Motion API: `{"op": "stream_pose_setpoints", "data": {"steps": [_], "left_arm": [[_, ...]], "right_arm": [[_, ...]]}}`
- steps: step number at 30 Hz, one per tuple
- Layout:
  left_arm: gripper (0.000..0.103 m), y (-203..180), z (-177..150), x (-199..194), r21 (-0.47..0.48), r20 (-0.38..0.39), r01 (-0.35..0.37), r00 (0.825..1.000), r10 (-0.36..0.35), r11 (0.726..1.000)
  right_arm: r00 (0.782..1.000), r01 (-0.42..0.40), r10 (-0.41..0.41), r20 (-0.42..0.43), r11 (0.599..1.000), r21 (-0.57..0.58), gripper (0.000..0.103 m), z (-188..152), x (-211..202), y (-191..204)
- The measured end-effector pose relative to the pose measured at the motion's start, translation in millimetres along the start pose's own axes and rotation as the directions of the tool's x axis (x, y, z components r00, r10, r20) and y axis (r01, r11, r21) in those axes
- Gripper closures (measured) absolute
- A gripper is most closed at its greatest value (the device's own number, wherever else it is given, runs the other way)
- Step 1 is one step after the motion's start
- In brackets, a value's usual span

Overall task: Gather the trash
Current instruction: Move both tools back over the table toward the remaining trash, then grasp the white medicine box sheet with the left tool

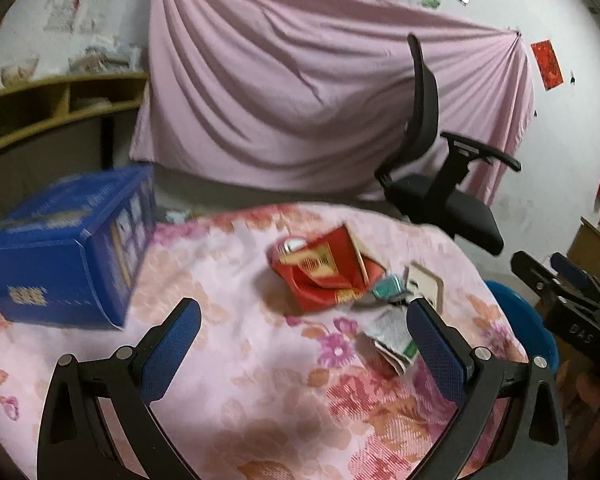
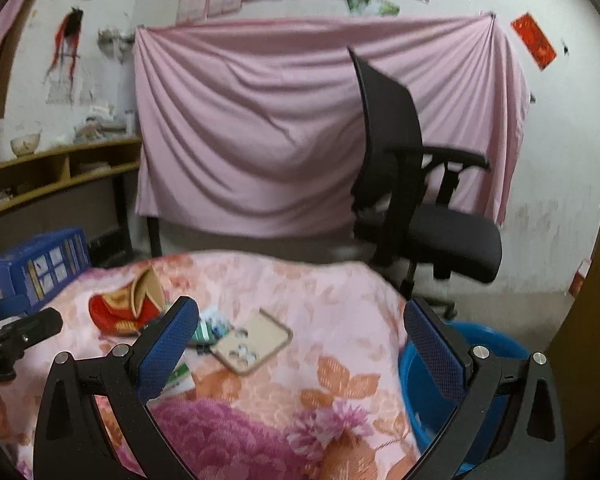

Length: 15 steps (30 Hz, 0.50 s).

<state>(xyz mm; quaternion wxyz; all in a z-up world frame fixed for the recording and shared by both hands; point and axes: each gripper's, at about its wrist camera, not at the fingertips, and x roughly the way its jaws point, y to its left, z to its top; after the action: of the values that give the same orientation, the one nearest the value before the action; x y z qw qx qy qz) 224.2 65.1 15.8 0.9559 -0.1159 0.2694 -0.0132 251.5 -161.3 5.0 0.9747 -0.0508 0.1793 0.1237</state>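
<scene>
Trash — a crumpled red packet [image 1: 324, 276], a small teal wrapper [image 1: 388, 289] and a beige tray [image 2: 252, 340] — lies clustered mid-counter [image 1: 260, 380]. Both the left gripper [image 1: 304, 356] and the right gripper [image 2: 300, 354] hover with fingers wide, empty. Best to descend squarely over one piece, with the blue basin [image 2: 432, 384] just beside the counter edge.

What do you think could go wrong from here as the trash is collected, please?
1. The trash pieces lie bunched: closing on the red packet may drag the teal wrapper or the beige tray along.
2. The blue basin sits below the table's edge; a drop could miss it.
3. Both grippers are open and near each other; they might collide.
</scene>
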Motion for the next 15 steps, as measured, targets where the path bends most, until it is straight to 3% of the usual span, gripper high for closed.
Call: {"op": "stream_pose_setpoints", "data": {"steps": [2,6,8,15], "left_arm": [[0.005,0,0,8,-0.025,-0.051,0.049,0.997,-0.051,0.998],[0.035,0,1,20,-0.087,-0.127,0.14,0.98,-0.15,0.986],[0.042,-2,-1,26,-0.113,-0.167,0.17,0.968,-0.187,0.979],[0.068,-16,-3,45,-0.14,-0.266,0.218,0.931,-0.249,0.966]], "right_arm": [[0.999,-0.005,0.005,-0.034,1.0,0.006,0.0,-2,5,0],[0.995,-0.009,0.01,-0.098,1.0,0.013,0.0,-6,15,0],[0.992,-0.013,0.014,-0.121,1.0,0.012,0.0,-8,18,0],[0.979,-0.034,0.04,-0.2,0.999,0.033,0.01,-11,31,1]]}}
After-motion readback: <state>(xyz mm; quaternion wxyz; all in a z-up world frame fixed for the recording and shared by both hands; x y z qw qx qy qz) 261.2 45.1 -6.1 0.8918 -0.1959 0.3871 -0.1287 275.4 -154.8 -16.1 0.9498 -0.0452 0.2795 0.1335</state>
